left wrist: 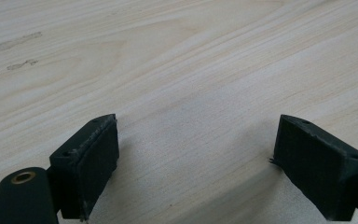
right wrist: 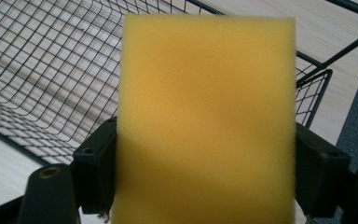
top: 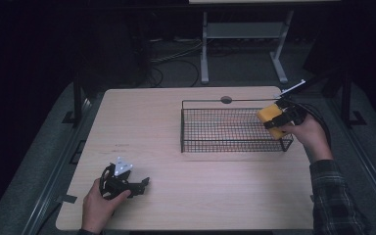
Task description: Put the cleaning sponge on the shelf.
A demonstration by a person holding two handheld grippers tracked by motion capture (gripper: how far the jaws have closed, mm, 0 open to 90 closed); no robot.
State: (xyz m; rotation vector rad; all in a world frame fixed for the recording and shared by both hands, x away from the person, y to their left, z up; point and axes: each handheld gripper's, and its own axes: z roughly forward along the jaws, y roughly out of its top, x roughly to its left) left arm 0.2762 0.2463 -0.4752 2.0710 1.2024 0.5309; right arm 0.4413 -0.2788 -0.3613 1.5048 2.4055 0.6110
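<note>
My right gripper (top: 279, 119) clamps the sponge (right wrist: 205, 121) over basket (top: 225, 125) edge — left gripper (left wrist: 196, 163) gapes apart, on bare table (left wrist: 177, 60).

Bare table (top: 176, 186) all round, wire basket (top: 235, 128) far right.

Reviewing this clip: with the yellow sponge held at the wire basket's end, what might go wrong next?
1. The right gripper holds the yellow foam sponge block right at the end wall of the black wire mesh basket; released here, the sponge might catch on the rim or fall outside.
2. Moving lower, the gripper may knock the light basket and shift it on the pale wooden table.
3. The left gripper, open and far off, likely cannot steady the basket.
</note>
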